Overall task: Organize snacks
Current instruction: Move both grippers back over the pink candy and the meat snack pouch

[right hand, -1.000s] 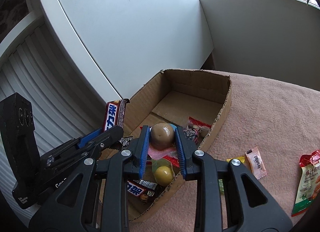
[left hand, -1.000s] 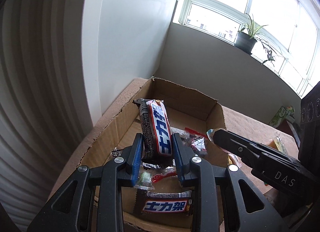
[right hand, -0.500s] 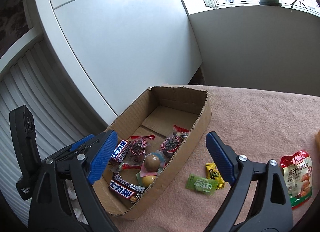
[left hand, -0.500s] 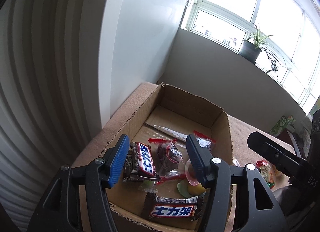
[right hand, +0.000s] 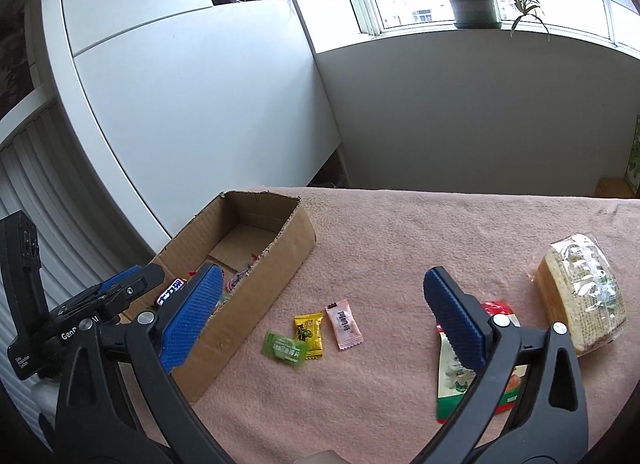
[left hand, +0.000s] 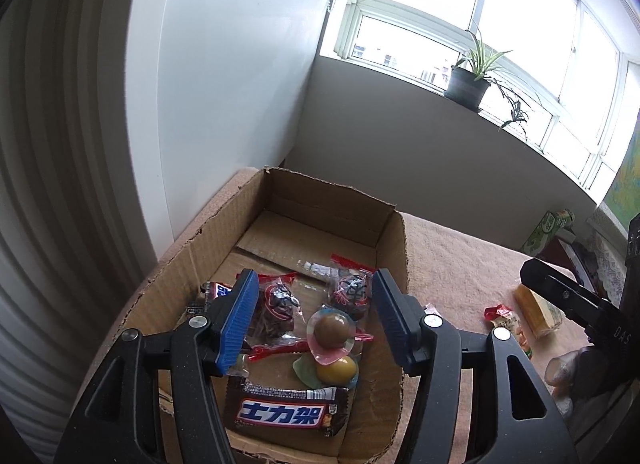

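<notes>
**Supervisor:** Report the state of both grippers.

**Operator:** I have the left gripper [left hand: 312, 320] above the near half of the cardboard box [left hand: 224, 223]. Its jaws stand partly apart and hold nothing; the snacks lie below them on the box floor. My right gripper [right hand: 320, 312] is over the pink cloth [right hand: 400, 248], just beside the box. Its jaws are opening, spread wide, with nothing between them.

**Supervisor:** State the box contents.

**Operator:** Nearest my left camera lies a chocolate bar [left hand: 284, 412] in a brown wrapper, flat on the floor. Behind it sit a yellow jelly cup [left hand: 336, 368] and a brown jelly cup [left hand: 331, 328] with a pink rim, the two touching. Further in lie two dark sweets in clear red-printed packets [left hand: 280, 306]. A second chocolate bar [left hand: 216, 291] shows partly behind my left finger. The far half of the box is bare cardboard.

**Supervisor:** And items outside the box?

**Operator:** On the cloth, between my right gripper's fingers, I see a green sachet [right hand: 285, 348], a yellow sachet [right hand: 309, 330] touching it, and a pink sachet [right hand: 344, 324] just beside those. A red-and-green snack bag [right hand: 456, 380] lies partly behind my right finger. A wrapped cake slice [right hand: 580, 296] sits at the right, well apart from the box.
</notes>
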Tool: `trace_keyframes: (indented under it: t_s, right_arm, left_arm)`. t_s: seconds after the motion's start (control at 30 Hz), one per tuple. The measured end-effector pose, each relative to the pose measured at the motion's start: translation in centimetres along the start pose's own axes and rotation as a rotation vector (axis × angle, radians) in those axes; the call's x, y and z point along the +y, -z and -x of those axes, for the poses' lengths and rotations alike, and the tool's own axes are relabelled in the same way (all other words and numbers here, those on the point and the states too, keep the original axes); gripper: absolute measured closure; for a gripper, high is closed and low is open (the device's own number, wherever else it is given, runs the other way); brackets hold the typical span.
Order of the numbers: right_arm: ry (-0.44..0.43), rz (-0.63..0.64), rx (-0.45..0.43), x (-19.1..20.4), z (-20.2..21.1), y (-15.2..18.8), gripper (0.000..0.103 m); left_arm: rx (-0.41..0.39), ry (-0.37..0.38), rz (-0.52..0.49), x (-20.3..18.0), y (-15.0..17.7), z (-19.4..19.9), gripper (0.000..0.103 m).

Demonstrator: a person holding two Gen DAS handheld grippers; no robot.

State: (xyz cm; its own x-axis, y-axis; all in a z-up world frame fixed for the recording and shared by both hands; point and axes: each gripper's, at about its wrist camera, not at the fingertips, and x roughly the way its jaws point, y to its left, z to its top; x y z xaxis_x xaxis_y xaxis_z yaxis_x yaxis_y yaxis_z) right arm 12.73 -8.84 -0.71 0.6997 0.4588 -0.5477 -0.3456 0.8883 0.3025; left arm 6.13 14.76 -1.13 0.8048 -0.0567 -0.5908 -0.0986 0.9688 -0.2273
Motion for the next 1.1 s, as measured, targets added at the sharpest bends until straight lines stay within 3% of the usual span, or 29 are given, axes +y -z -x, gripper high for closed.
trace_keyframes:
  t_s: [0.27, 0.53, 0.67, 0.9, 1.1]
  right_arm:
    - [0.058, -0.077, 0.045, -5.3, 0.9, 1.2, 0.000]
    - [0.051, -0.096, 0.120, -8.0, 0.3, 2.9, 0.000]
    - [0.061, -0.078, 0.119, -8.3, 0.6, 3.1, 0.000]
    - [0.076, -0.042, 0.116, -8.4, 1.1, 3.1, 0.000]
    - [0.060, -0.065, 0.142, -9.0, 0.8, 3.1, 0.000]
  left_arm:
    - [0.023, 0.078, -0.092, -4.9, 0.9, -0.5, 0.044]
    - [0.145, 0.182, -0.194, -9.6, 3.4, -3.0, 0.044]
    - [0.194, 0.143, -0.216, -10.2, 4.2, -4.9, 0.045]
    - [0.161, 0.093, -0.333, -12.6, 5.1, -5.1, 0.045]
    - [0.218, 0.121, -0.375, -14.4, 6.2, -6.6, 0.045]
